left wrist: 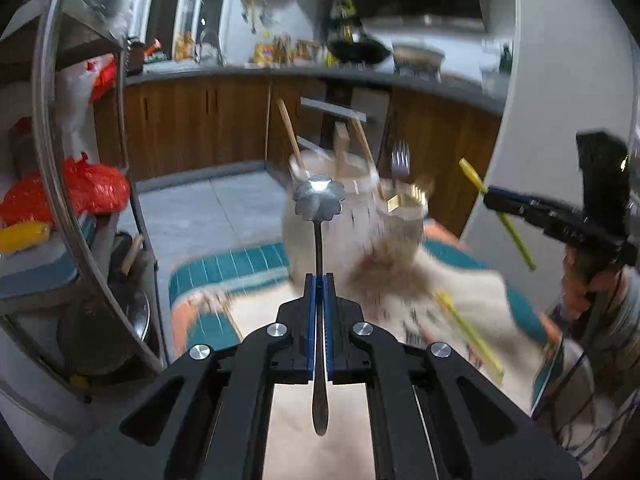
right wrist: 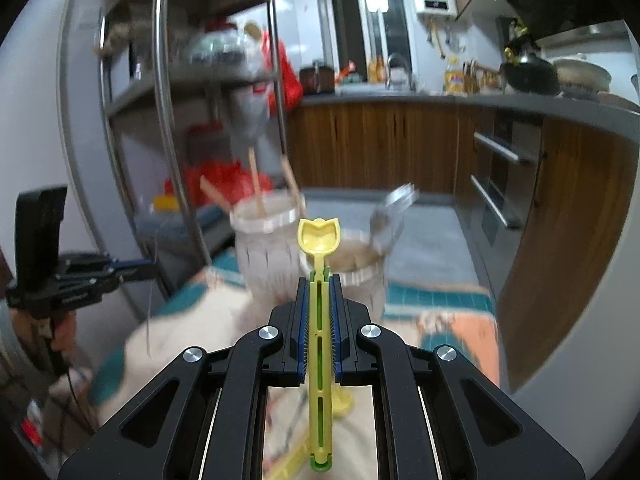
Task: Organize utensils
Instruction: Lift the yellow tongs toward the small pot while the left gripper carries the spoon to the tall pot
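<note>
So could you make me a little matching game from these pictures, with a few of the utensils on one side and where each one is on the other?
Things:
1. metal spoon with flower-shaped bowl
2. yellow plastic spoon
3. silver metal fork
4. wooden chopsticks

Places:
A. standing in the taller pale holder
B. clamped in the left gripper
C. standing in the shorter holder
D. clamped in the right gripper

Pairs: 1-B, 2-D, 3-C, 4-A

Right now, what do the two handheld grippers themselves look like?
Both match: the left gripper and right gripper have matte black linkage arms, round silver bolt heads and blue ribbed pads lining the fingers. Seen from outside, each carries a black upright block on top with faint embossed lettering on the body. Thin dark cables hang below the handles.
</note>
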Available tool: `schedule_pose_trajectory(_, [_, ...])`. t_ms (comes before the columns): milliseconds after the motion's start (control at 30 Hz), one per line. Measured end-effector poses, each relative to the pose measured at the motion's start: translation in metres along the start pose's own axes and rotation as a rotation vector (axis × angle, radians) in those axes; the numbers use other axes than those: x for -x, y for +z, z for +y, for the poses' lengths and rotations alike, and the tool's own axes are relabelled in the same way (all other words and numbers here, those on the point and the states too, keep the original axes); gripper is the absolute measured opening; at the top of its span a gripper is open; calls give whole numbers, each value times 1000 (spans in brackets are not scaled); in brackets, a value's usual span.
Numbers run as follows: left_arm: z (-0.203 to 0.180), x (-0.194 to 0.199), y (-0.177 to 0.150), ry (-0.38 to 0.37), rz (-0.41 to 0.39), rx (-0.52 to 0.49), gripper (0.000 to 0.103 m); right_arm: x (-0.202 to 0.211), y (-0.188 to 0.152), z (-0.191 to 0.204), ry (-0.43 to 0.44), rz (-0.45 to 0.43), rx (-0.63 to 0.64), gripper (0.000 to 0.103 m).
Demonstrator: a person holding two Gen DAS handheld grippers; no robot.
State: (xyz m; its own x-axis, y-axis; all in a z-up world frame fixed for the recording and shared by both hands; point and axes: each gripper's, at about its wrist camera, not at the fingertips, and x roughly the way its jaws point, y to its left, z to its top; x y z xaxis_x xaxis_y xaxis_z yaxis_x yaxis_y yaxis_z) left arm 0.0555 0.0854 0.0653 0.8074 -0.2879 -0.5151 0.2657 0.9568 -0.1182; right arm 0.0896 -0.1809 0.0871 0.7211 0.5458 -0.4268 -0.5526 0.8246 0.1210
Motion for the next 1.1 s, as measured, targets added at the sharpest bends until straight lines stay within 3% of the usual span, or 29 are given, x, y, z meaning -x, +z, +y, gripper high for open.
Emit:
schedule_pose_trajectory(233, [15, 7, 59, -27, -175, 70, 3, -17, 39, -9, 50, -120, -98, 11])
schedule_pose_trajectory(367, [13, 4, 89, -48, -233, 79, 3, -30, 54, -20, 90, -182, -178, 11])
schedule_pose_trajectory(500, [10, -6, 115, -49, -274, 78, 3, -62, 61, -28, 111, -183, -247, 11])
schedule_pose_trajectory(733, [10, -41, 141, -18, -277, 71, 3, -92, 55, -33, 81, -204, -295, 11])
schedule_pose_trajectory(867, [9, -56, 143, -32, -278, 82, 3, -104, 47, -35, 64, -188, -312, 11])
schedule_pose_trajectory(1100, [-1, -75, 131, -21, -213, 6, 3, -103, 38, -31, 37, -189, -261, 11])
